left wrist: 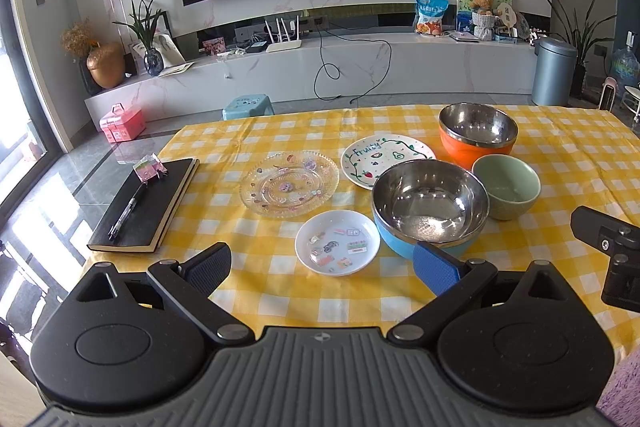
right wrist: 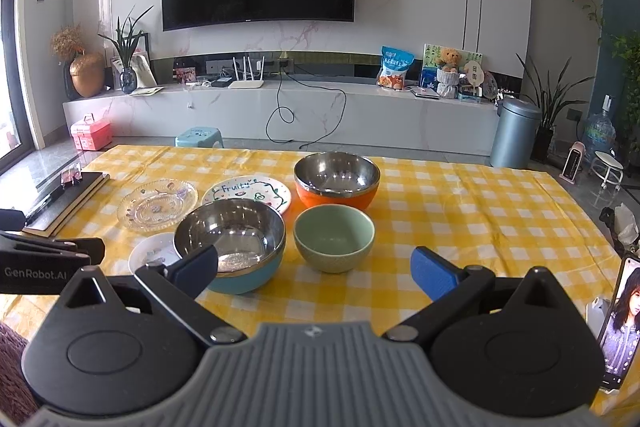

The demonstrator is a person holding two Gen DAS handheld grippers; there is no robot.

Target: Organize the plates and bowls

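Note:
On the yellow checked tablecloth (left wrist: 280,299) lie a clear glass plate (left wrist: 289,183), a white "Fruity" plate (left wrist: 386,159) and a small white plate (left wrist: 337,242). Beside them stand a blue steel bowl (left wrist: 430,207), an orange steel bowl (left wrist: 478,133) and a green bowl (left wrist: 506,191). My left gripper (left wrist: 322,269) is open and empty, just short of the small white plate. My right gripper (right wrist: 316,269) is open and empty, just short of the green bowl (right wrist: 334,237) and blue bowl (right wrist: 232,245). The orange bowl (right wrist: 337,179) stands behind them.
A black notebook (left wrist: 148,205) with a pen lies at the table's left edge. A phone (right wrist: 618,323) stands at the right edge. A TV, a low cabinet and a bin (right wrist: 516,131) are beyond the table.

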